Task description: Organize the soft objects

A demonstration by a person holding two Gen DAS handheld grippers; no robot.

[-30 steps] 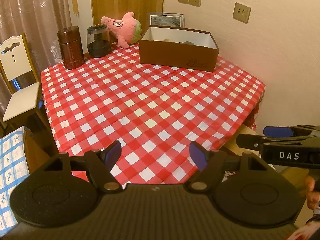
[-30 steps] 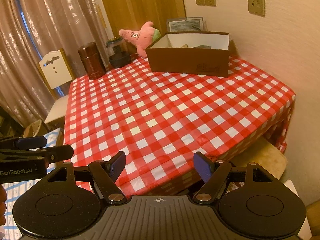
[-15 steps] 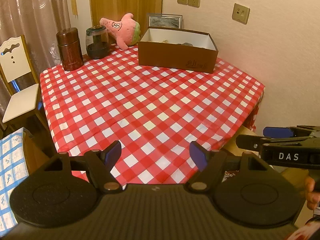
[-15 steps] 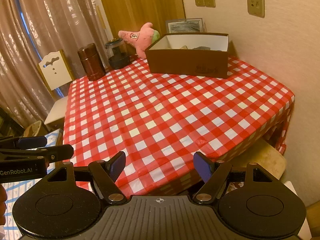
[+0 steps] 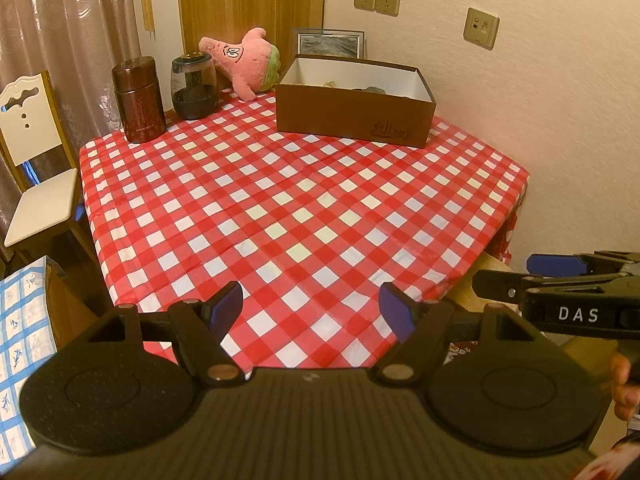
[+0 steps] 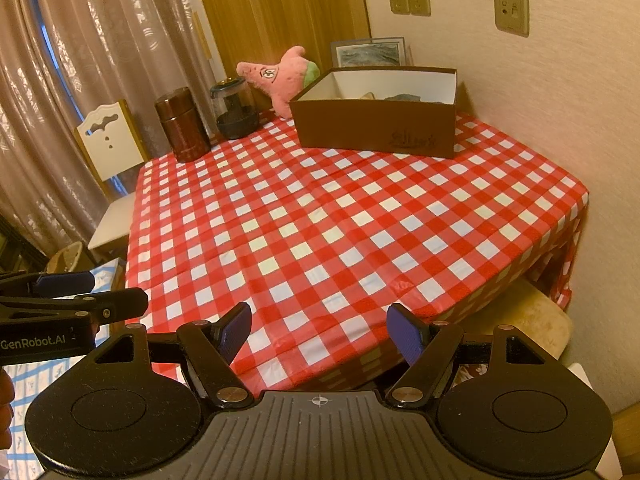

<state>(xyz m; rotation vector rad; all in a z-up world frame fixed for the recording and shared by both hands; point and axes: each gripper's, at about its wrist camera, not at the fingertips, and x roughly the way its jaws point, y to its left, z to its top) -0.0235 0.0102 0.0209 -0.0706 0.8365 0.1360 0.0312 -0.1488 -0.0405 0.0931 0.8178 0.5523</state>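
A pink star plush toy point(image 5: 244, 62) leans against the back wall at the far end of the red checked table point(image 5: 296, 208); it also shows in the right wrist view point(image 6: 282, 76). An open brown box point(image 5: 354, 106) stands to its right point(image 6: 376, 120), with soft items barely showing inside. My left gripper point(image 5: 312, 310) is open and empty above the table's near edge. My right gripper point(image 6: 320, 330) is open and empty, level with it, and shows from the side in the left wrist view point(image 5: 560, 280).
A brown canister point(image 5: 139, 100) and a glass jar point(image 5: 194, 86) stand at the far left of the table. A white chair point(image 5: 32, 184) stands to the left. A framed picture point(image 5: 330, 42) leans on the wall behind the box.
Both grippers have drifted slightly back and up from the table. Nothing on the table has moved.
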